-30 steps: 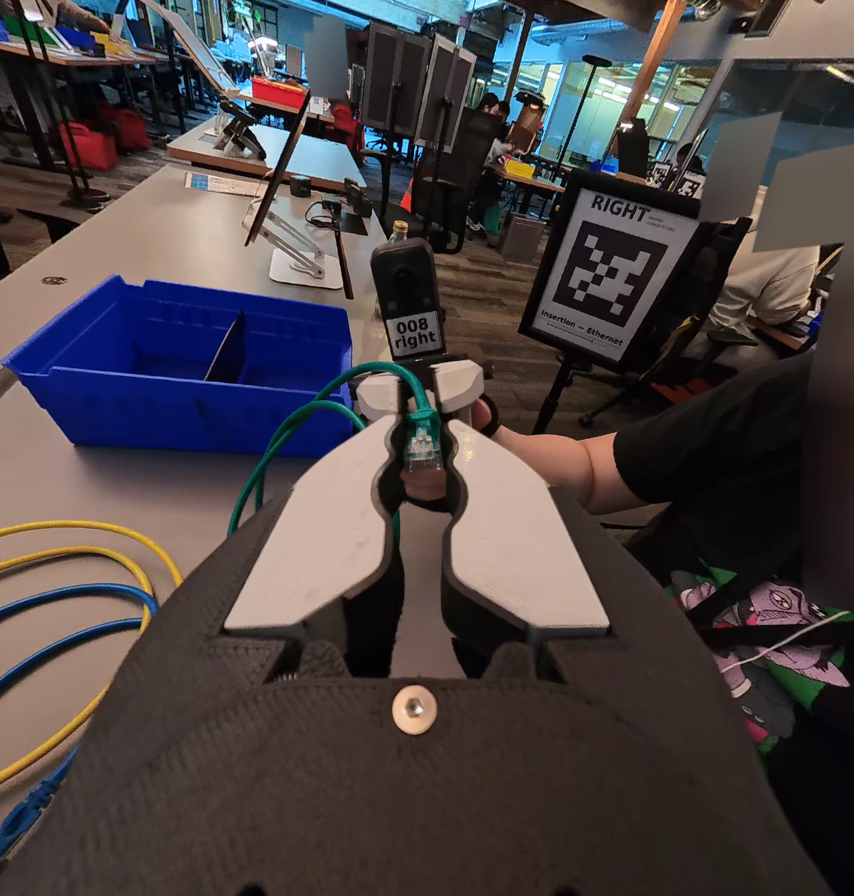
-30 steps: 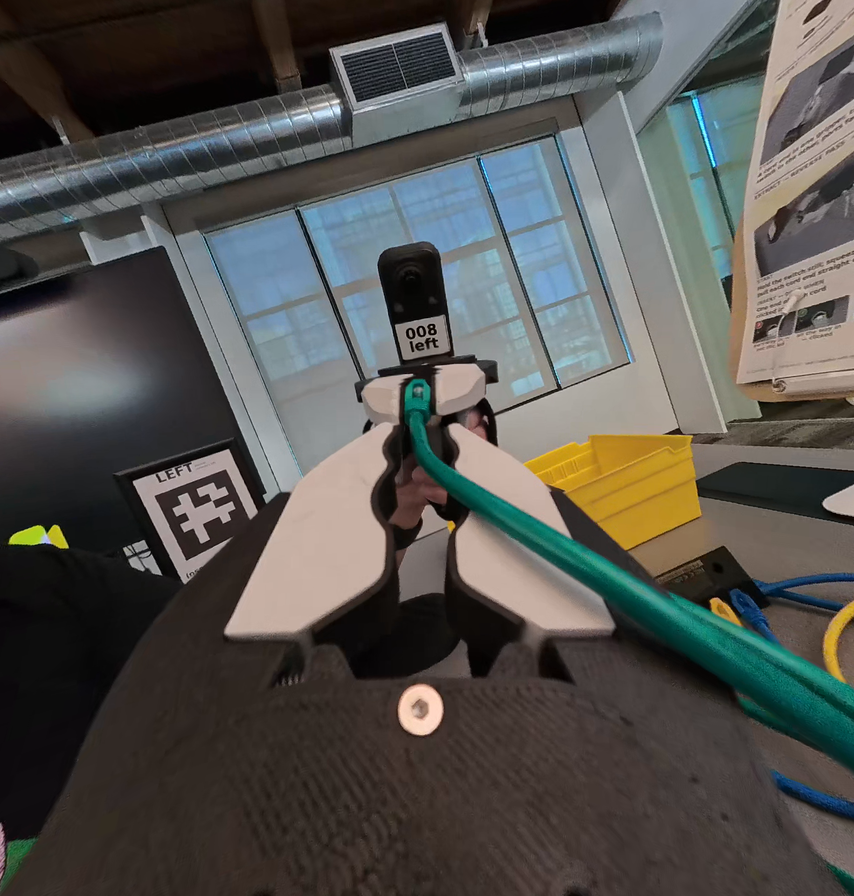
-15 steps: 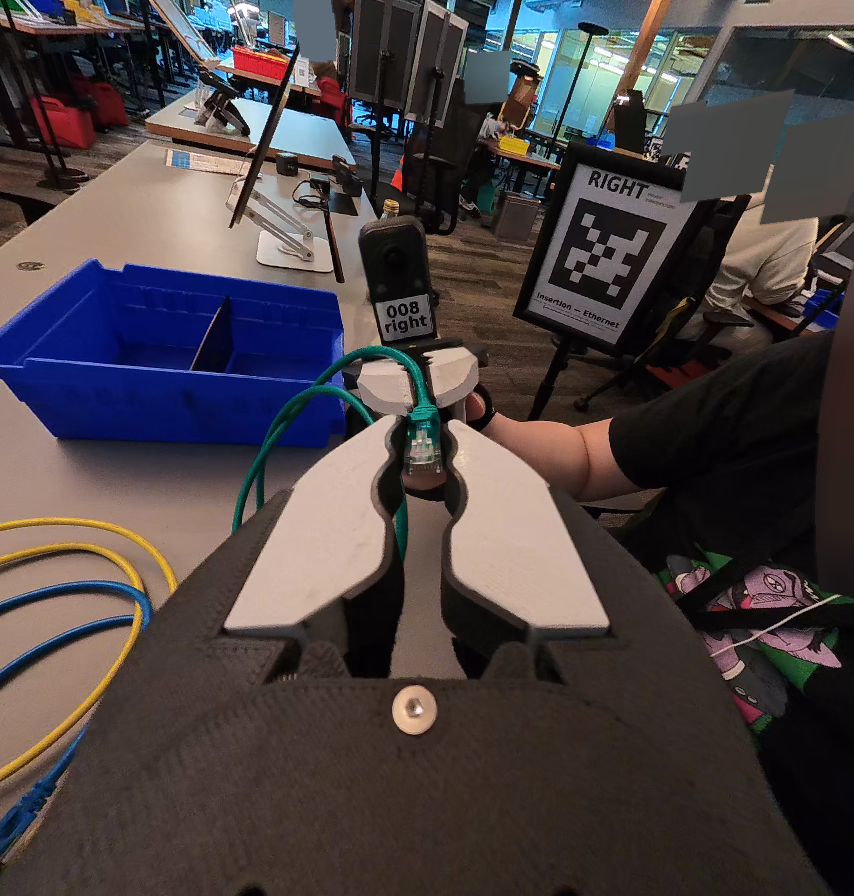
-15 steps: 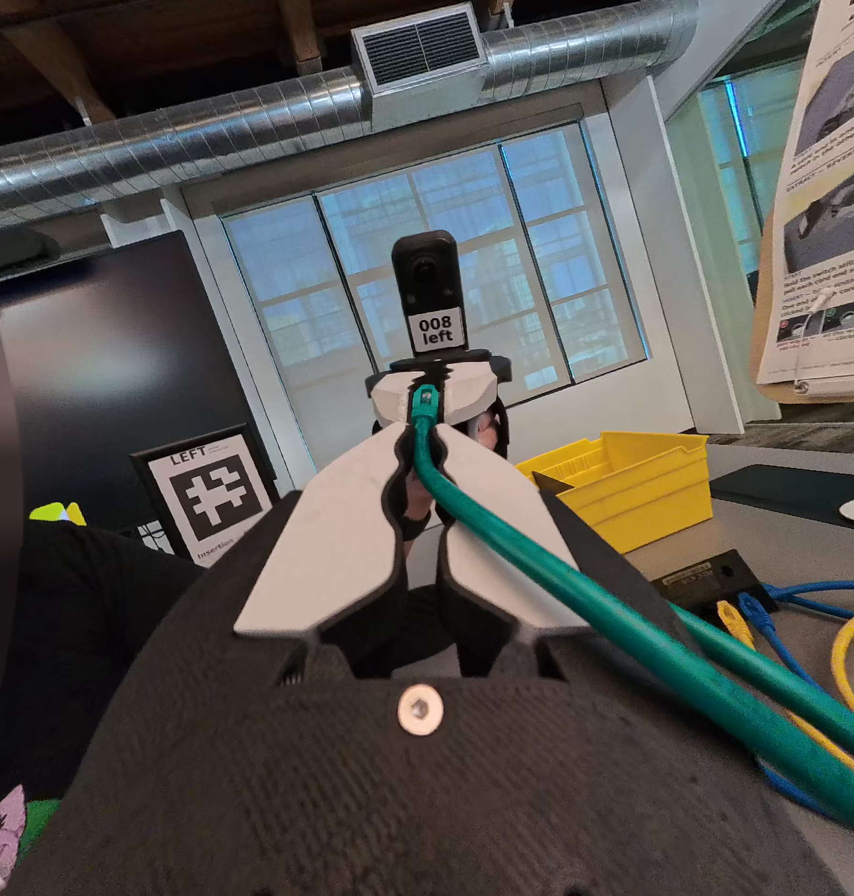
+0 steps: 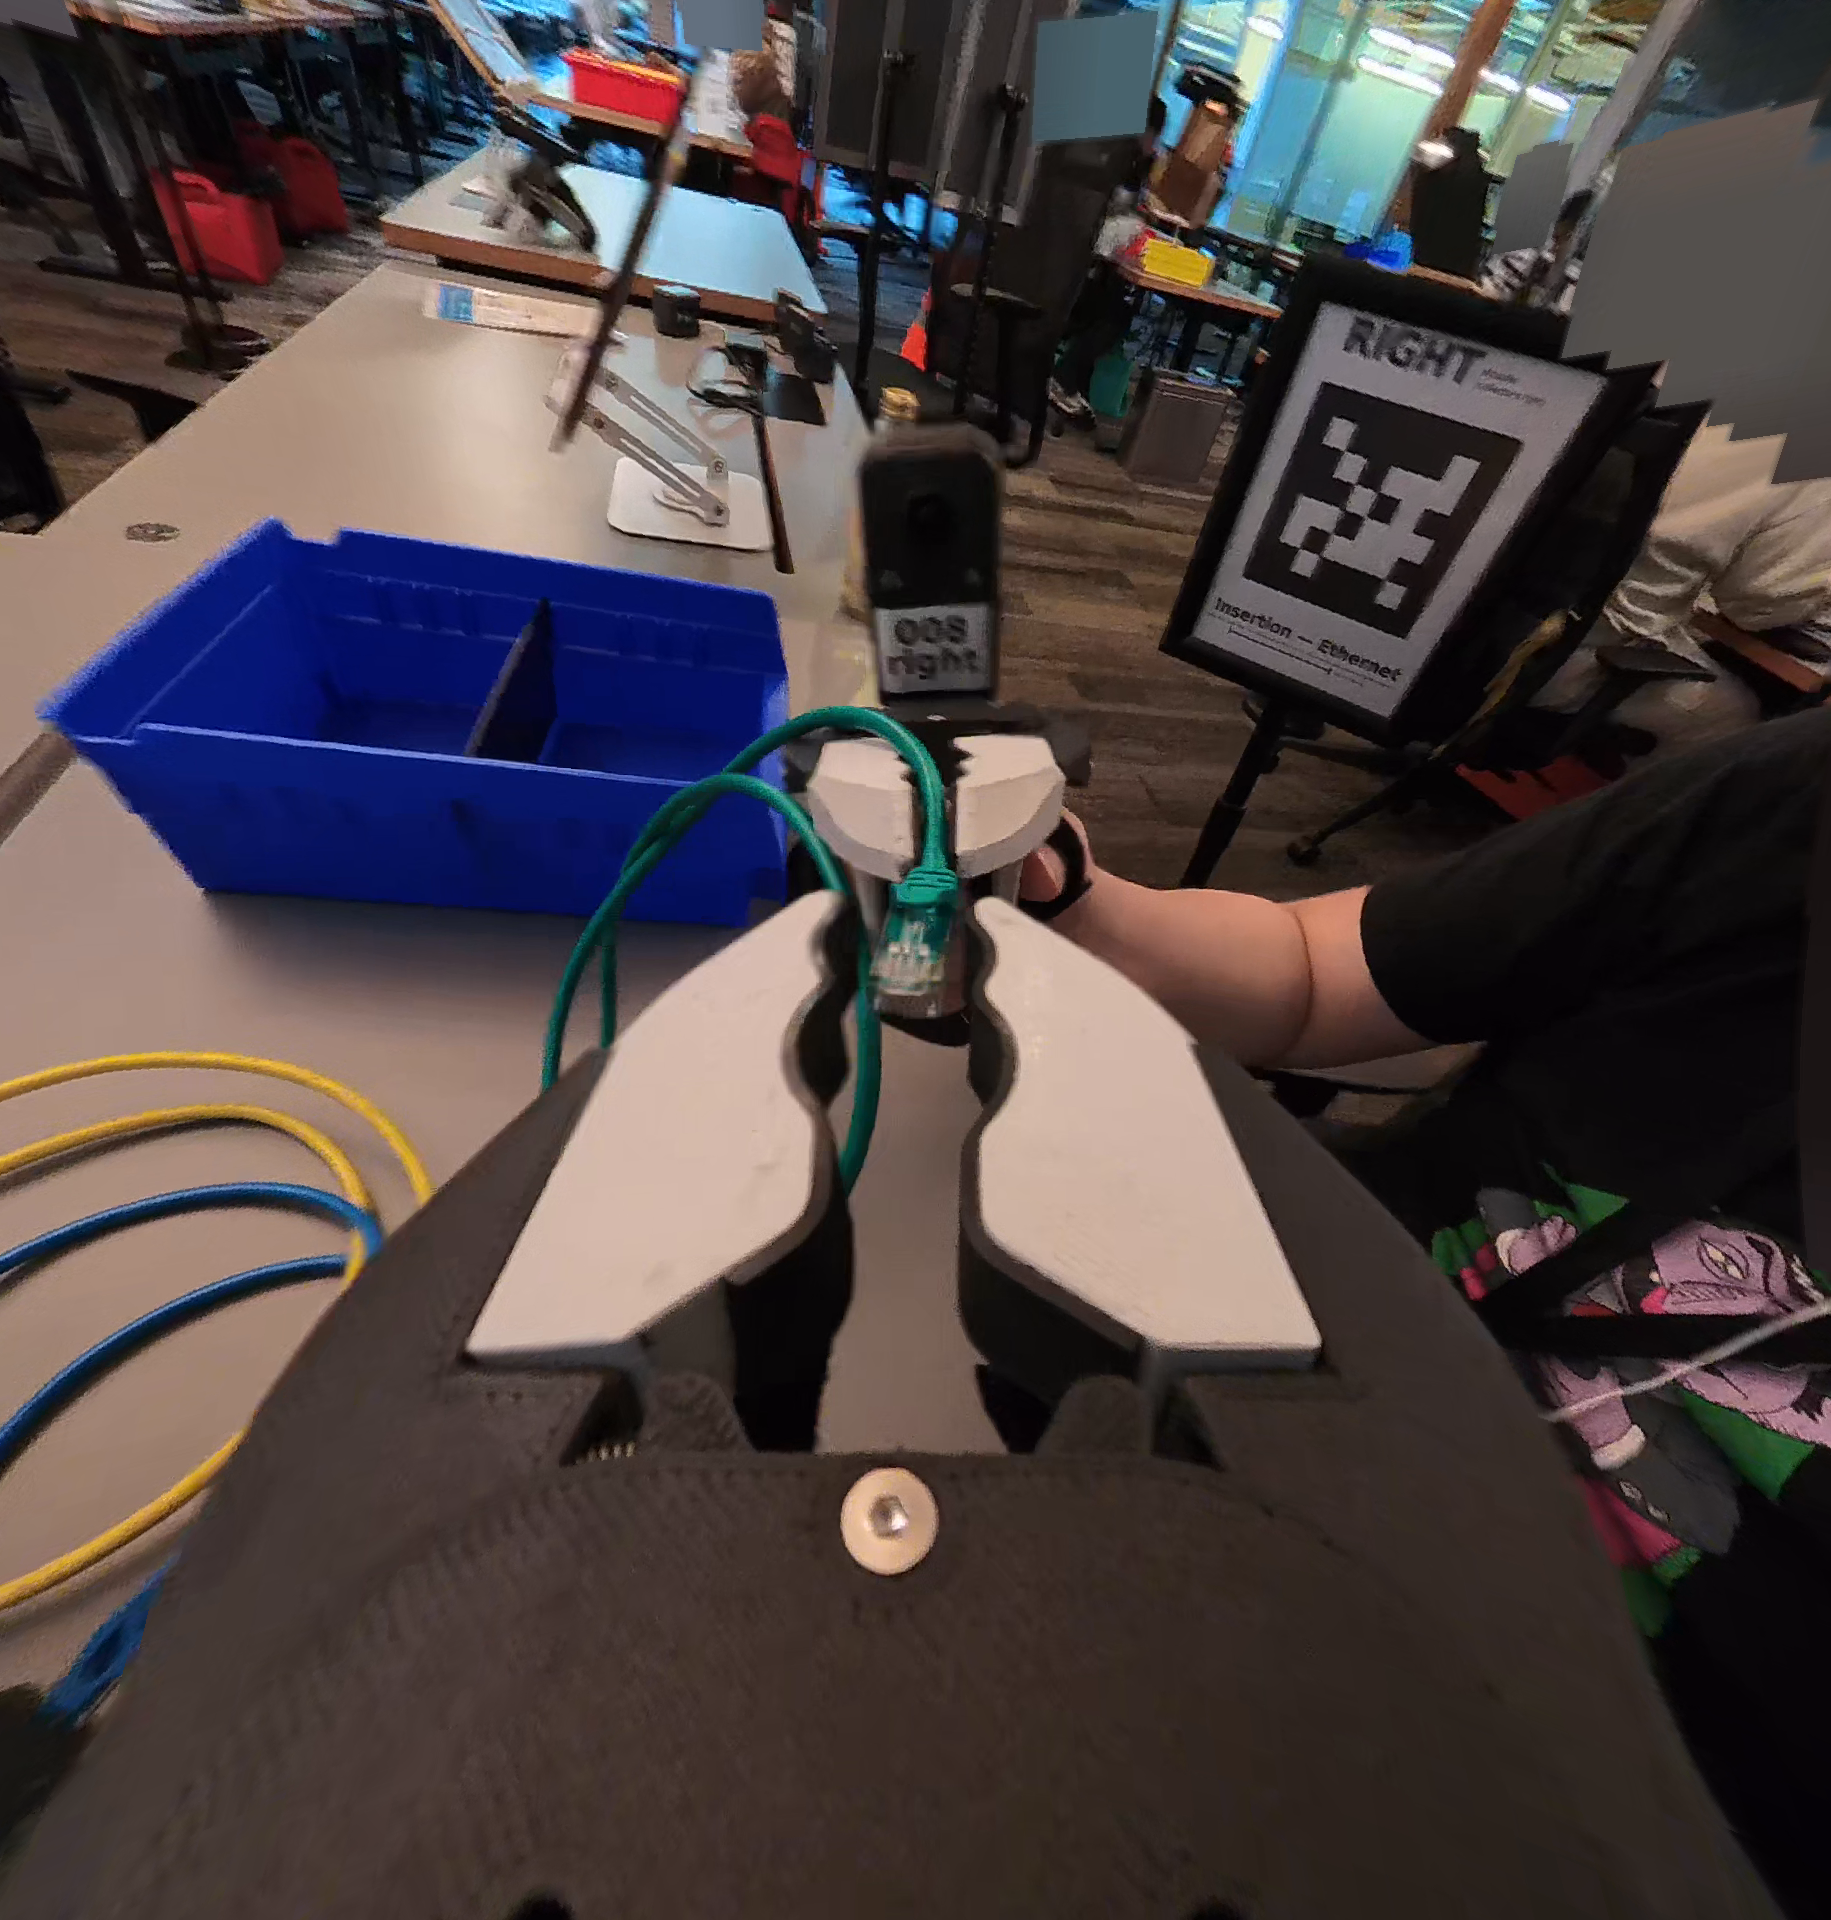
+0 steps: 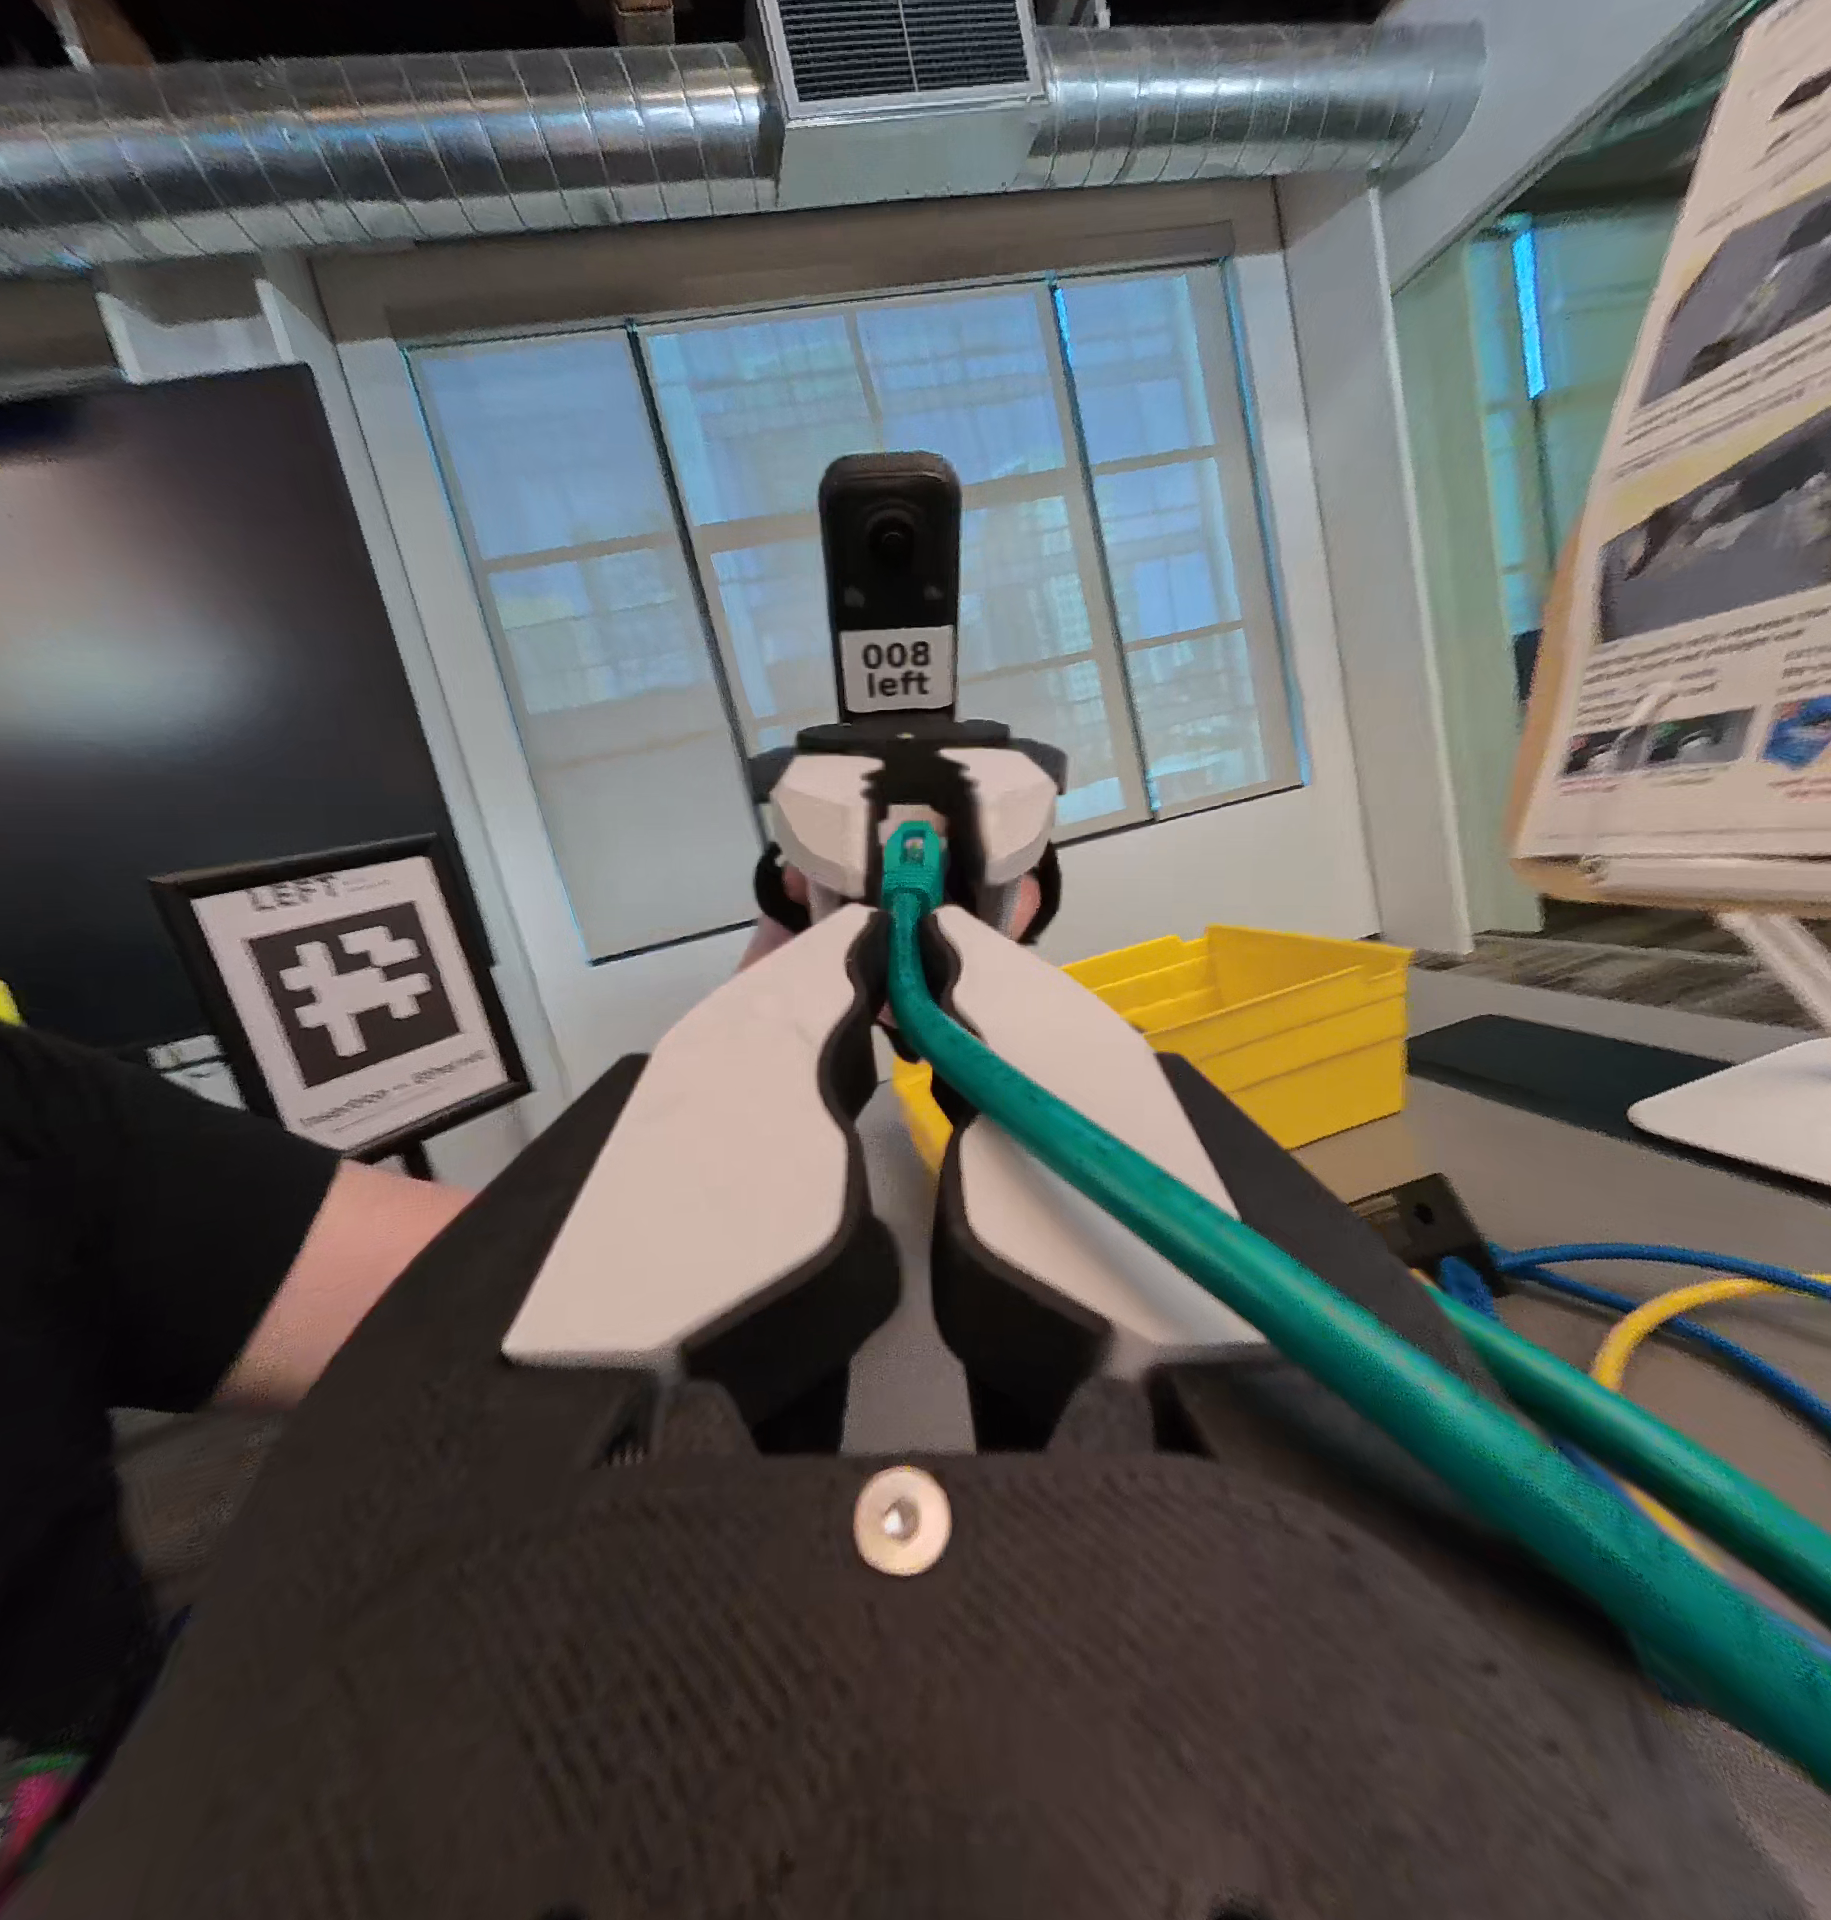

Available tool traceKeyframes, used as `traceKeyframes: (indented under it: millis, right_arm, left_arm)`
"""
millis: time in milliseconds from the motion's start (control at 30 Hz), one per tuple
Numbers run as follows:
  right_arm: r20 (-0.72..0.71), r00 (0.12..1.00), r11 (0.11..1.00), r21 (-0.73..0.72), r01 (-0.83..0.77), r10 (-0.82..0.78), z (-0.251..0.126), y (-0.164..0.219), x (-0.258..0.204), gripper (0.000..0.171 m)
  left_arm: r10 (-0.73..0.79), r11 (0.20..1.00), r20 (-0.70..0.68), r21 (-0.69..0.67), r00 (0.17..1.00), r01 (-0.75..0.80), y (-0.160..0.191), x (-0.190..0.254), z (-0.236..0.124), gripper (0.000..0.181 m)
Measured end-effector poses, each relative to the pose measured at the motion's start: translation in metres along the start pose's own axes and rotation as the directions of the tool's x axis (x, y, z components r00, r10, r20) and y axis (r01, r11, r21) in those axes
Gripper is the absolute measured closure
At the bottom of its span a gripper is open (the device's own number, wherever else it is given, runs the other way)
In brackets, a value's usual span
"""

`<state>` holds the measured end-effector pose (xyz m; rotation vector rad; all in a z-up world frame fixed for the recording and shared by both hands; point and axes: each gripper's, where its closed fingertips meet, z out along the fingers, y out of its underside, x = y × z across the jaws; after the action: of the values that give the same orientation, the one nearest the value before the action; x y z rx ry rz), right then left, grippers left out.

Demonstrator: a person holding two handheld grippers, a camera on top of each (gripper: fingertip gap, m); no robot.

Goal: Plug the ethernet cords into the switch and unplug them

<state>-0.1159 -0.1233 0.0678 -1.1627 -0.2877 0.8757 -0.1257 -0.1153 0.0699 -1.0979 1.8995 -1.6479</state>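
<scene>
The two grippers face each other above the table. My right gripper point(image 6: 900, 935) is shut on the green ethernet cord point(image 6: 1202, 1226) just behind its plug point(image 6: 909, 857). The plug pokes out past its tips. In the left wrist view, the plug point(image 5: 911, 935) sits in the gap between my left gripper's point(image 5: 906, 914) open fingertips, and I cannot tell if they touch it. The cord loops down to the table point(image 5: 599, 956). The black switch point(image 6: 1420, 1221) lies on the table at the right, with a blue cord point(image 6: 1617, 1262) at its ports.
A blue divided bin point(image 5: 423, 727) stands on the grey table, with yellow point(image 5: 215, 1122) and blue point(image 5: 163, 1247) cords coiled beside it. A yellow bin point(image 6: 1254, 1029) stands behind the switch. An instruction sheet on a stand point(image 6: 1721, 520) is at the right. Framed marker signs stand on both sides. The grippers are tip to tip, or close to it.
My left gripper's fingers have spread apart around the green plug. The right gripper has kept its hold on the cord. Both grippers shifted slightly.
</scene>
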Motion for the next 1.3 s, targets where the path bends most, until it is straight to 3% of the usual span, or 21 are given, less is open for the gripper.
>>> traceKeyframes:
  millis: [67, 133, 200, 267, 333, 400, 533, 667, 800, 1100, 1167, 1300]
  right_arm:
    - [-0.041, 0.997, 0.998, 0.022, 0.064, -0.063, -0.004, -0.002, 0.005, 0.165]
    - [-0.111, 0.982, 0.987, 0.025, 0.156, -0.152, -0.011, -0.003, 0.013, 0.165]
    - [-0.181, 0.954, 0.968, 0.020, 0.248, -0.241, -0.017, -0.005, 0.019, 0.165]
    - [-0.239, 0.914, 0.940, 0.009, 0.340, -0.328, -0.024, -0.008, 0.023, 0.165]
    - [-0.266, 0.901, 0.930, 0.039, 0.367, -0.344, -0.031, -0.015, 0.025, 0.165]
    - [-0.270, 0.917, 0.940, 0.092, 0.327, -0.293, -0.035, -0.021, 0.028, 0.165]
    - [-0.275, 0.919, 0.941, 0.106, 0.321, -0.282, -0.037, -0.022, 0.029, 0.165]
    - [-0.287, 0.906, 0.936, 0.071, 0.346, -0.313, -0.035, -0.017, 0.031, 0.165]
    - [-0.276, 0.911, 0.939, 0.067, 0.336, -0.306, -0.032, -0.015, 0.029, 0.165]
    - [-0.274, 0.920, 0.951, 0.055, 0.305, -0.280, -0.031, -0.011, 0.032, 0.165]
    - [-0.283, 0.915, 0.951, 0.027, 0.307, -0.287, -0.029, -0.007, 0.035, 0.165]
    - [-0.295, 0.910, 0.955, -0.033, 0.295, -0.291, -0.025, 0.007, 0.043, 0.165]
  left_arm:
    - [-0.024, 0.998, 0.112, 0.053, 0.993, 0.018, -0.008, -0.017, -0.018, 0.146]
    - [-0.089, 0.992, 0.333, 0.117, 0.939, 0.052, -0.013, -0.051, -0.047, 0.137]
    - [-0.195, 0.979, 0.597, 0.163, 0.779, 0.121, -0.002, -0.094, -0.086, 0.133]
    - [-0.241, 0.970, 0.737, 0.167, 0.632, 0.175, 0.022, -0.118, -0.109, 0.121]
    - [-0.296, 0.951, 0.768, 0.180, 0.568, 0.251, 0.053, -0.125, -0.108, 0.108]
    - [-0.309, 0.945, 0.797, 0.197, 0.519, 0.261, 0.085, -0.132, -0.100, 0.107]
    - [-0.133, 0.973, 0.942, 0.064, 0.307, 0.223, 0.145, -0.157, -0.102, 0.094]
    - [-0.004, 0.953, 0.983, -0.053, 0.185, 0.300, 0.183, -0.174, -0.111, 0.081]
    - [0.032, 0.918, 0.985, -0.097, 0.171, 0.384, 0.209, -0.183, -0.114, 0.092]
    - [-0.147, 0.861, 0.935, -0.040, 0.323, 0.507, 0.227, -0.186, -0.098, 0.101]
    - [-0.127, 0.870, 0.921, -0.074, 0.367, 0.487, 0.224, -0.189, -0.095, 0.121]
    - [-0.098, 0.879, 0.914, -0.106, 0.394, 0.465, 0.217, -0.193, -0.094, 0.121]
